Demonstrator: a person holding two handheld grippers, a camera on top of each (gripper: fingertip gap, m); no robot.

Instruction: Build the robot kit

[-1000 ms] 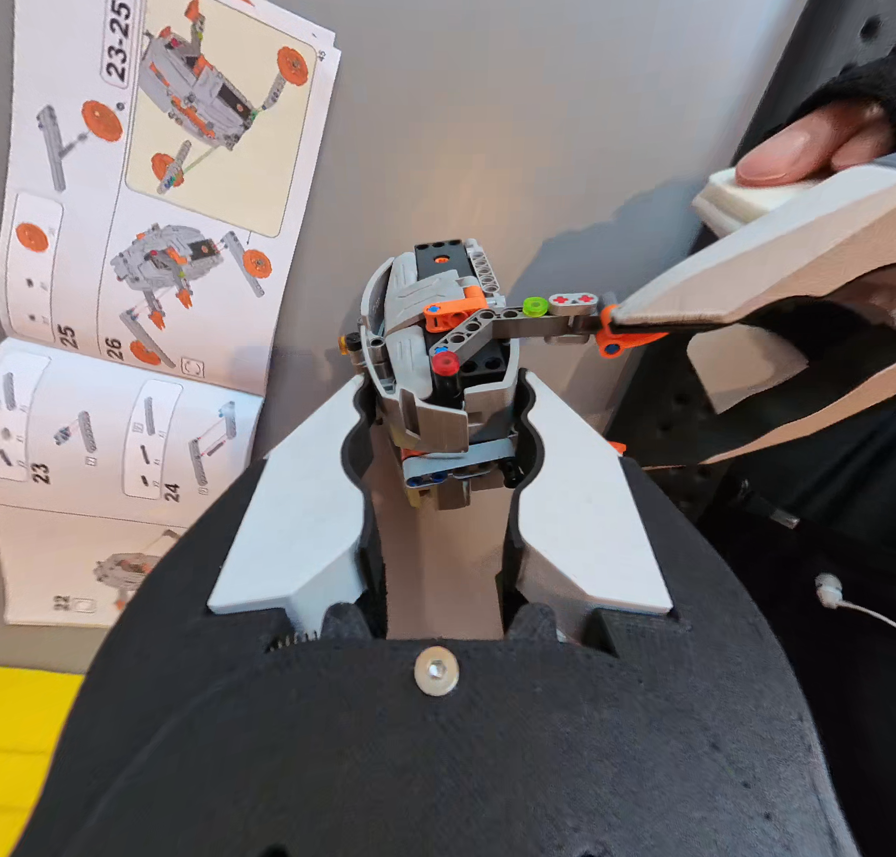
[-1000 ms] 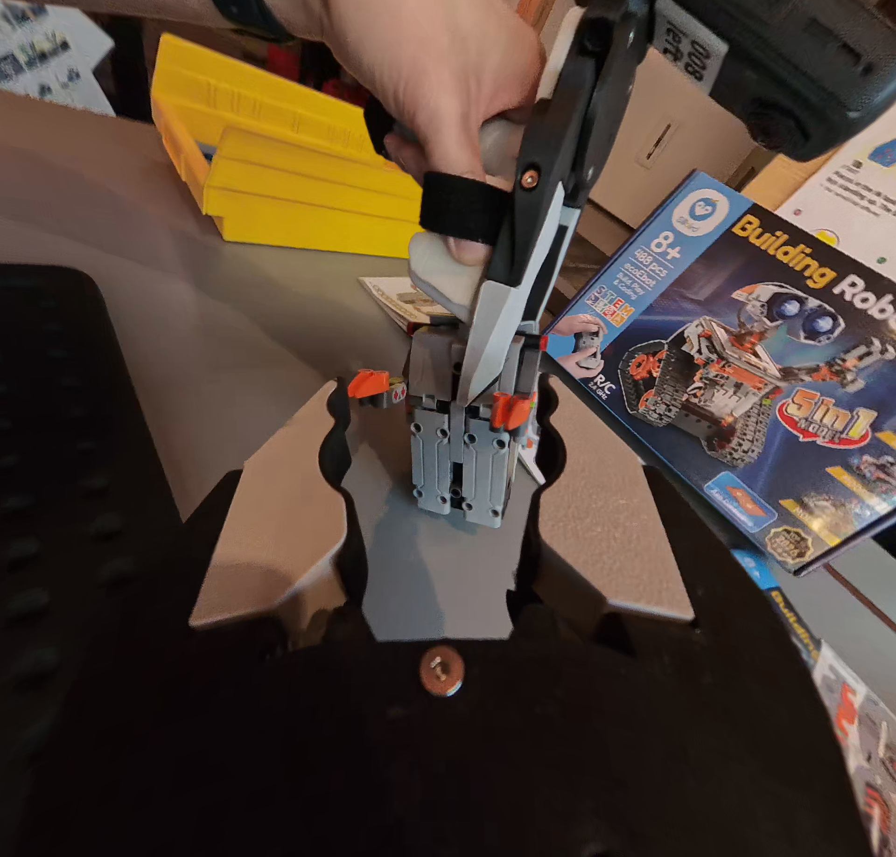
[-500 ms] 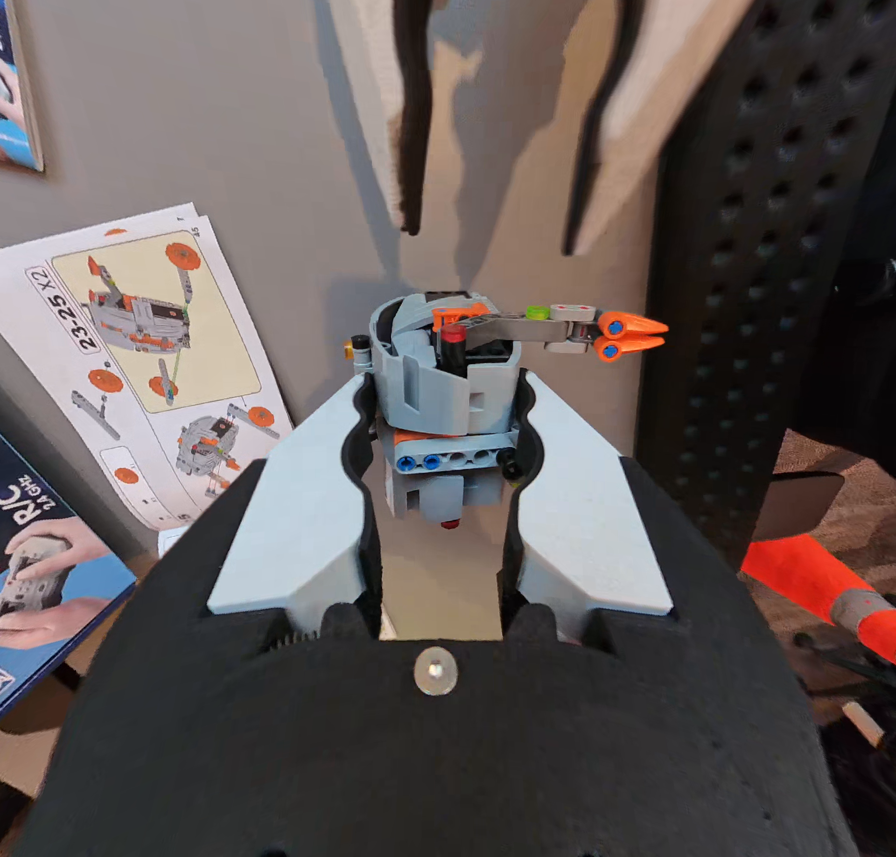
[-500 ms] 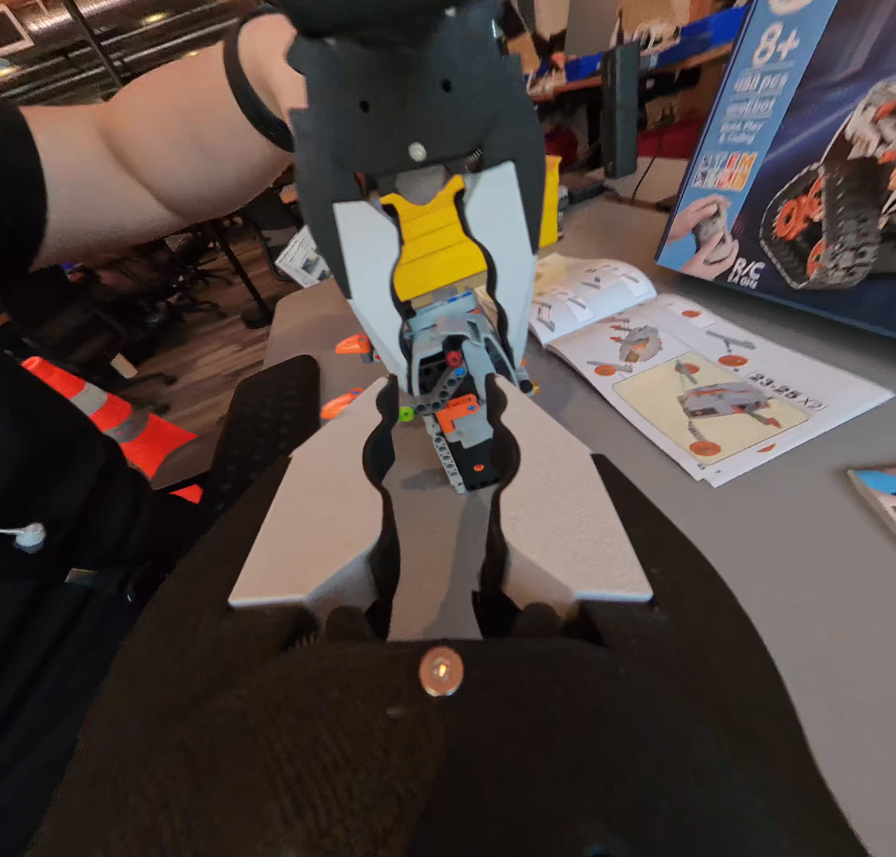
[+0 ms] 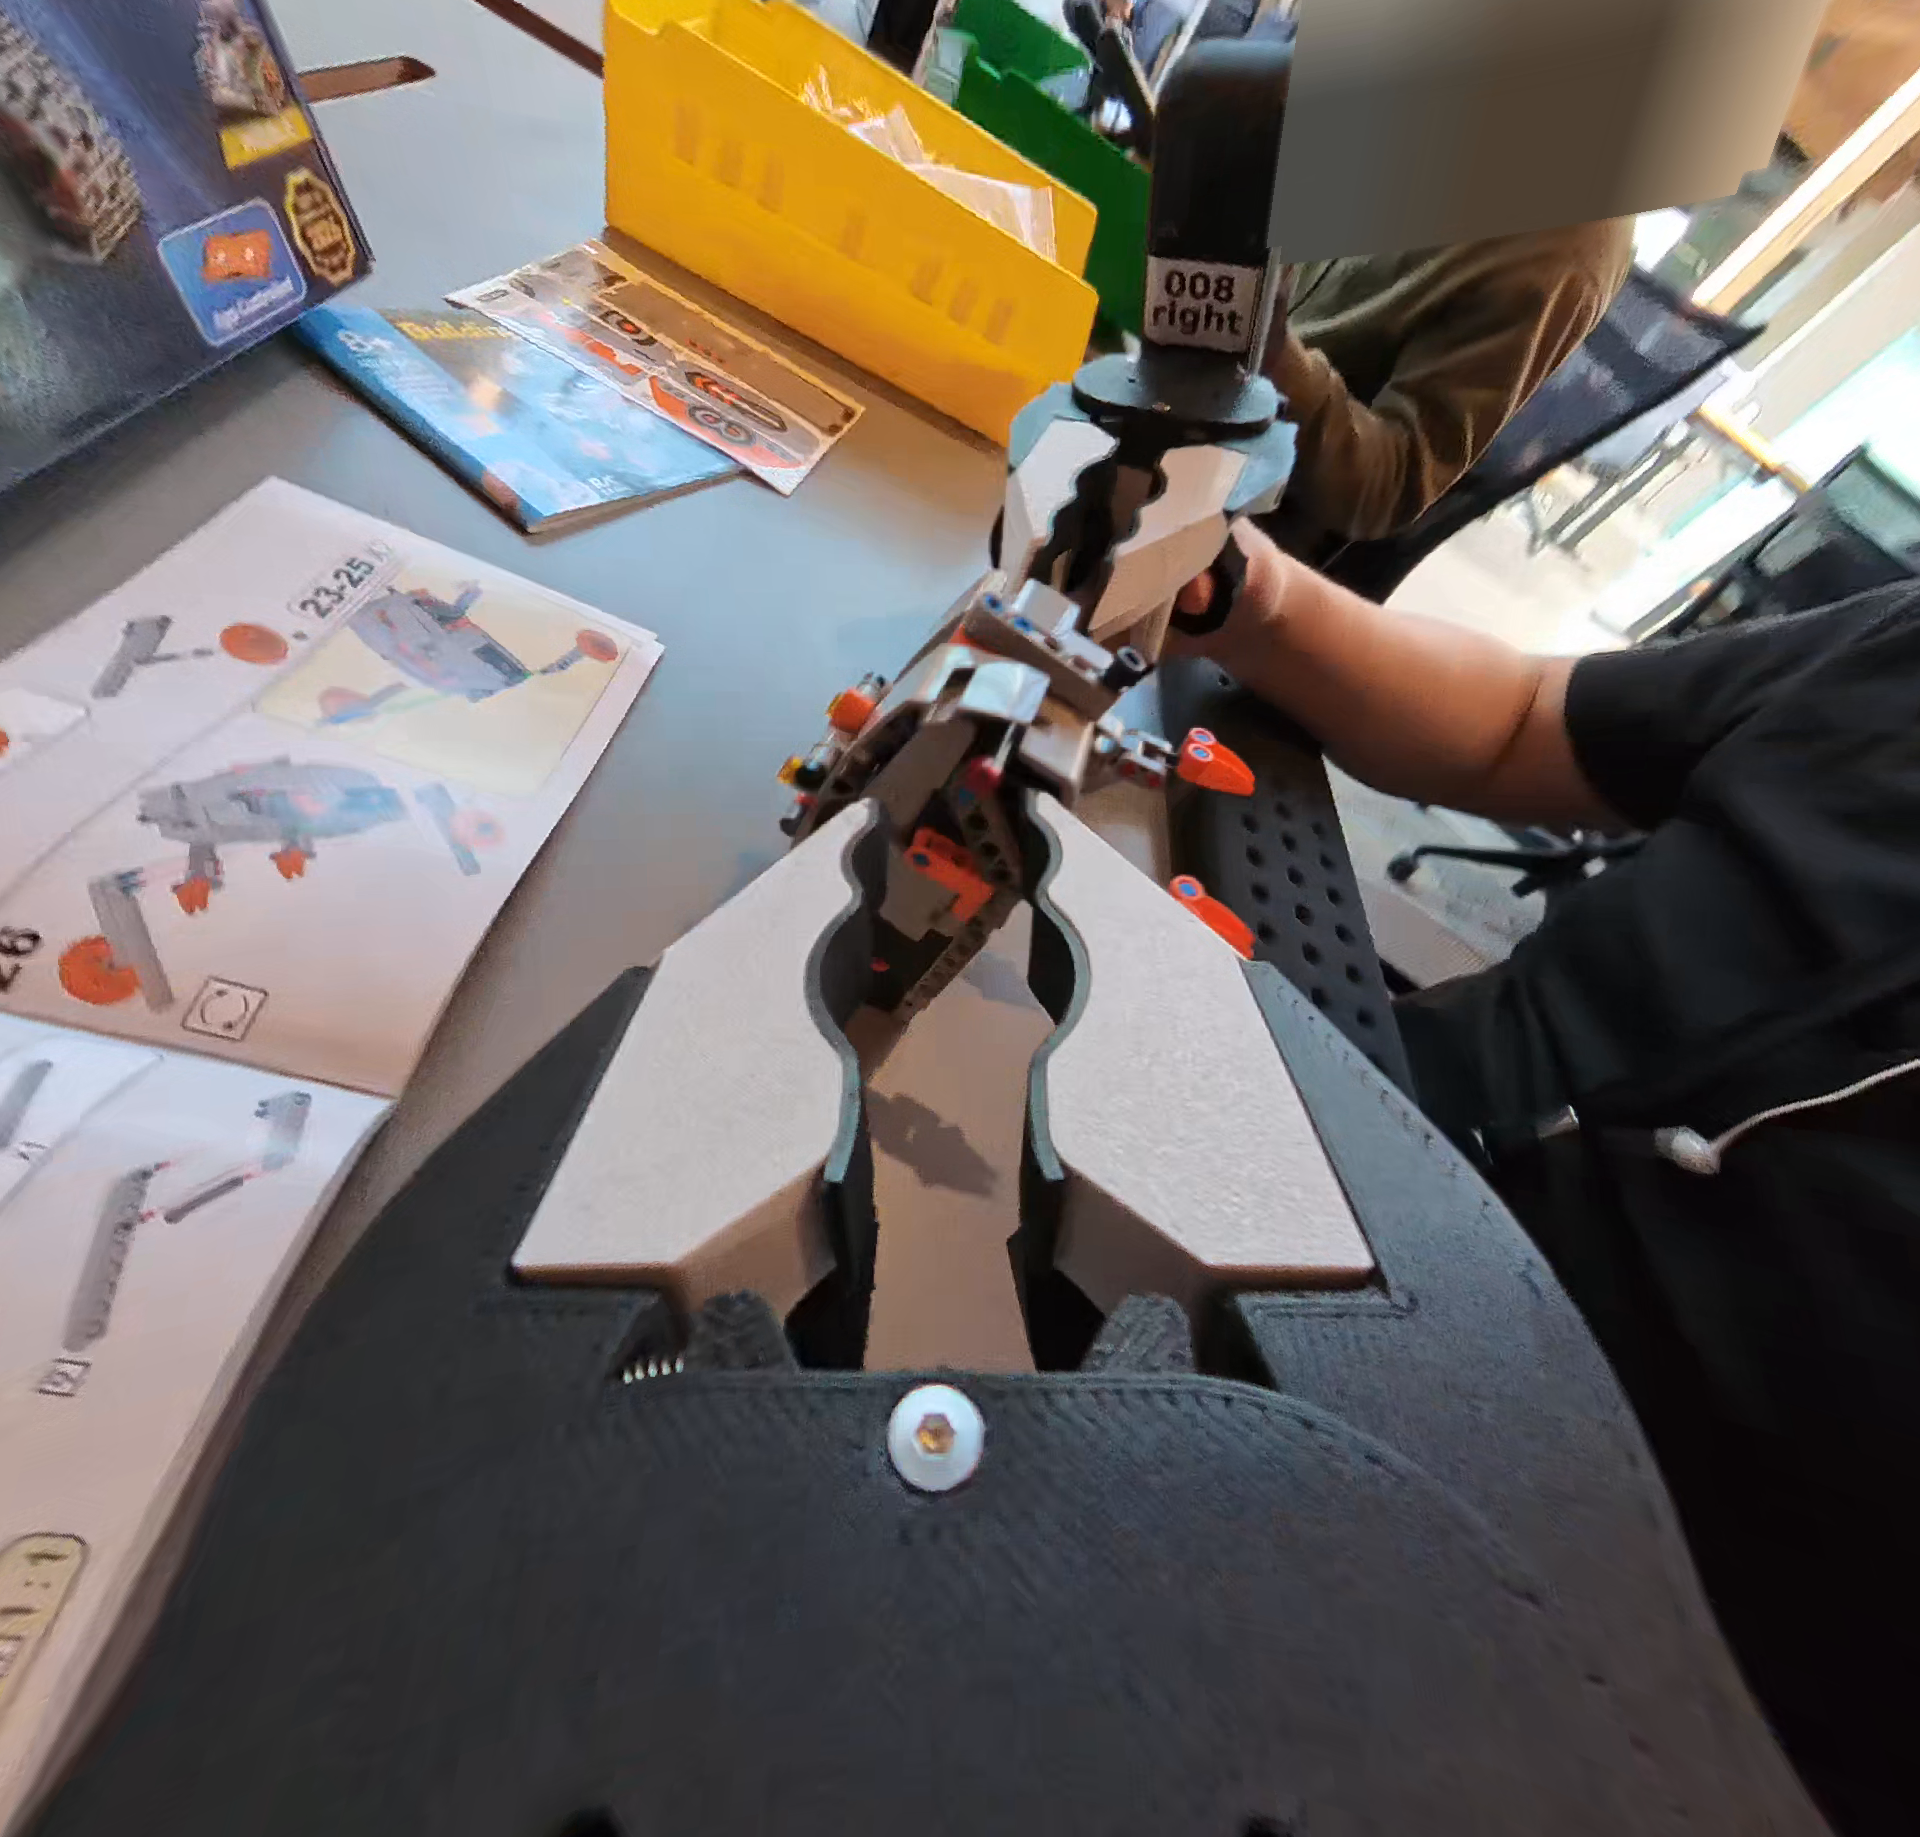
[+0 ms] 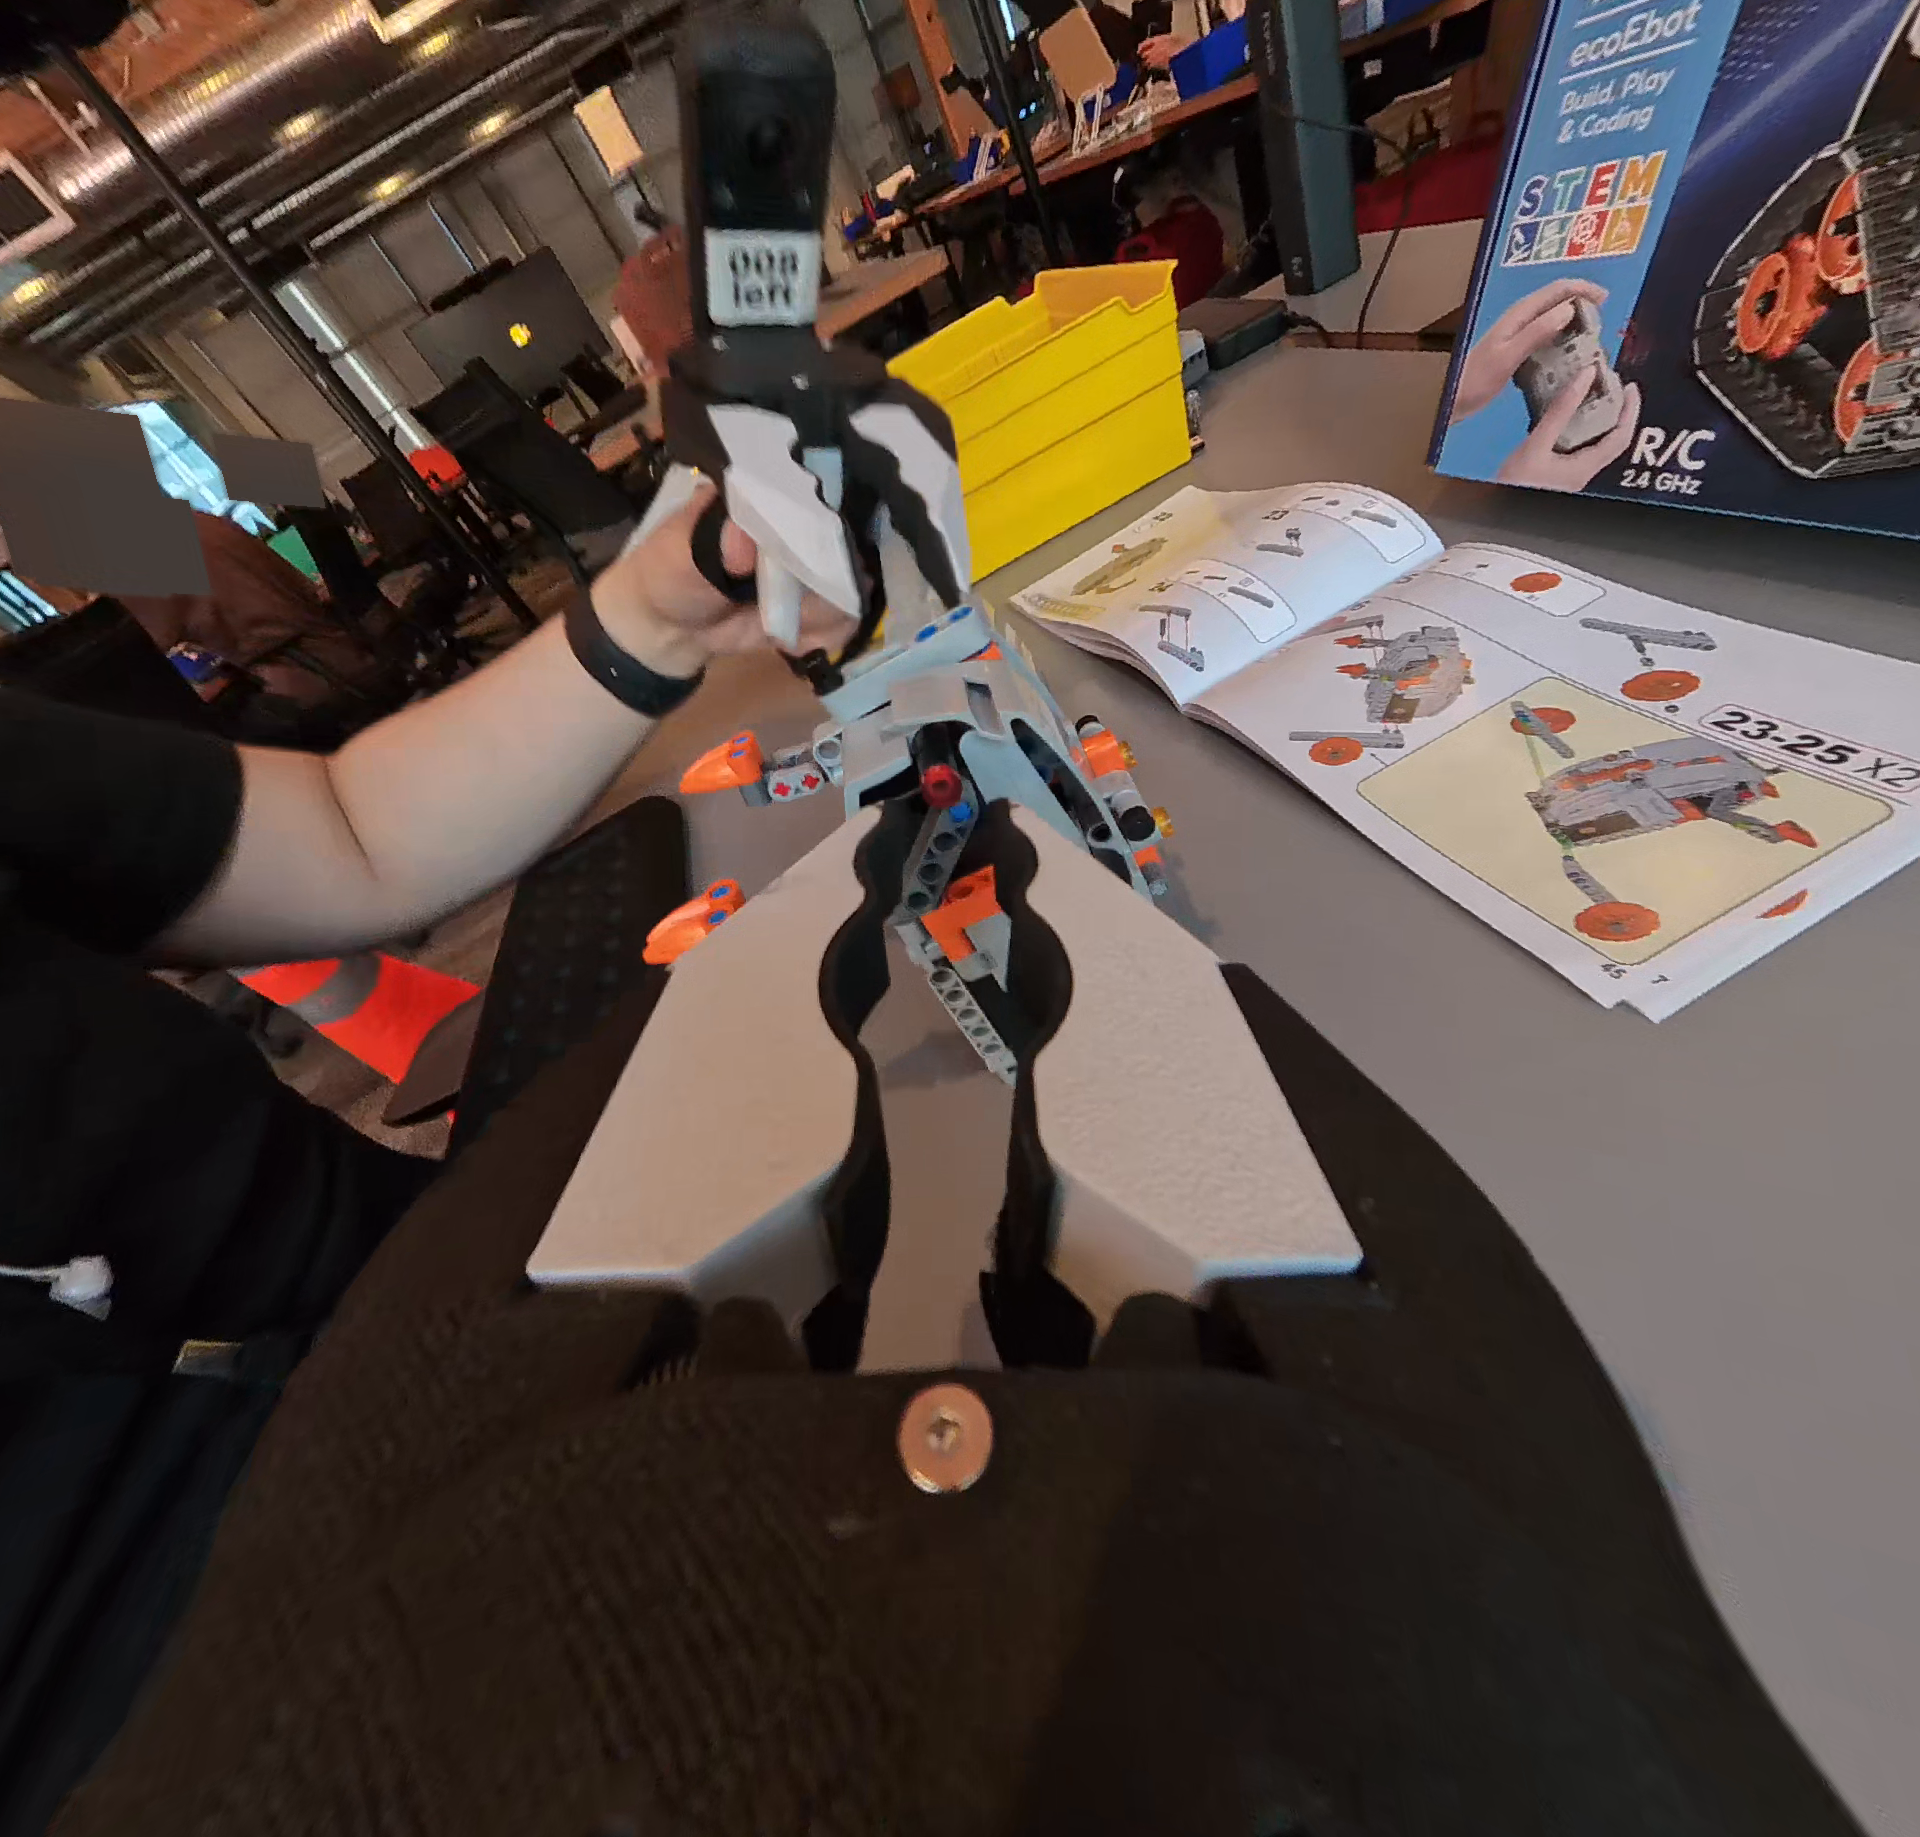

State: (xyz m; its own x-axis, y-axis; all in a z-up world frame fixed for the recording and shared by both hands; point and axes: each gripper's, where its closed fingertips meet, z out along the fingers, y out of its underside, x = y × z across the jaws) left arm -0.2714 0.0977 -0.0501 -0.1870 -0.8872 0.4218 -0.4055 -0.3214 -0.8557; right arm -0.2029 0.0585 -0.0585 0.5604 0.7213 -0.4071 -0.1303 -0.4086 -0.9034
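Observation:
A grey brick model [image 5: 966, 717] with orange and black parts hangs just above the grey table [image 5: 727, 561], held between my two grippers. My left gripper [image 5: 951, 831] is shut on its near end, around an orange piece. My right gripper [image 5: 1070, 592] faces it and pinches the far end. In the right wrist view my right gripper [image 6: 948, 842] is shut on a grey beam of the model [image 6: 935, 727]. The left gripper [image 6: 831, 634] grips the opposite end there. An arm with an orange claw [image 5: 1210, 764] sticks out sideways.
An open instruction booklet [image 5: 312, 800] lies beside the model. A yellow bin [image 5: 831, 208], a green bin [image 5: 1039, 114], a closed blue booklet [image 5: 520, 416] and the kit box [image 6: 1714, 177] stand farther back. A black perforated mat [image 5: 1278, 883] with a loose orange claw [image 5: 1210, 914] lies at the table edge. Across from one pair of fingers to the other is roughly 9 centimeters.
Both grippers have tilted low over the table and now face each other. The right gripper, which hovered open by the model half a second ago, now grips its other end.

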